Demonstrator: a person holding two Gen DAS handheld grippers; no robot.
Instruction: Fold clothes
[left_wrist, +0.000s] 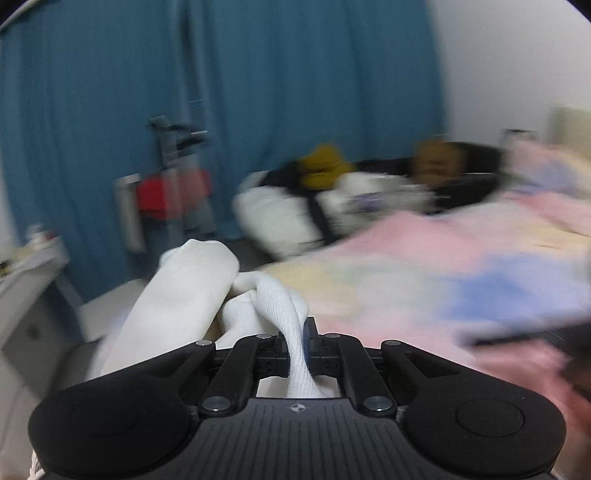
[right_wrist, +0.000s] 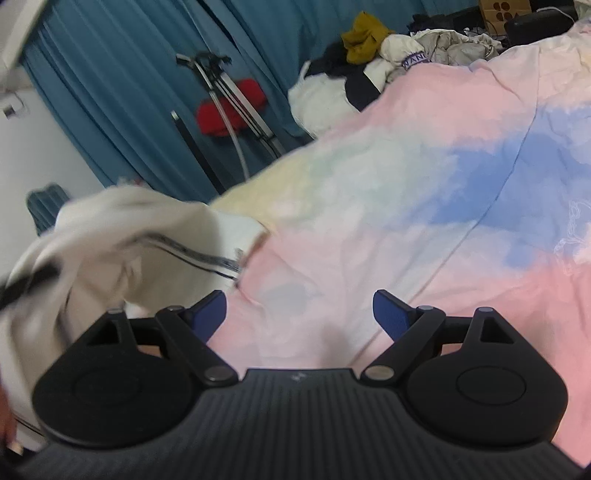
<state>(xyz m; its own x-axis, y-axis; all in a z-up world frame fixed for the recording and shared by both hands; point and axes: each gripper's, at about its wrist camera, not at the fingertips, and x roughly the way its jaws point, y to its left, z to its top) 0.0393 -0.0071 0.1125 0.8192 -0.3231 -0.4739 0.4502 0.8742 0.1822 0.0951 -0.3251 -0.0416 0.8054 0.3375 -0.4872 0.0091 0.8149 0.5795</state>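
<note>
My left gripper (left_wrist: 295, 341) is shut on a bunched fold of a white garment (left_wrist: 192, 291), which is lifted and drapes down to the left over the bed edge. In the right wrist view the same white garment (right_wrist: 110, 240), with a dark stripe, hangs blurred at the left. My right gripper (right_wrist: 299, 314) is open and empty, its blue fingertips (right_wrist: 388, 314) spread wide just above the pastel pink, blue and yellow bedspread (right_wrist: 406, 166), to the right of the garment.
A pile of clothes, white, black and mustard (right_wrist: 369, 48), lies at the bed's far end. A stand with a red part (right_wrist: 229, 107) is in front of the blue curtain (right_wrist: 129, 74). A white desk (left_wrist: 26, 280) is at the left.
</note>
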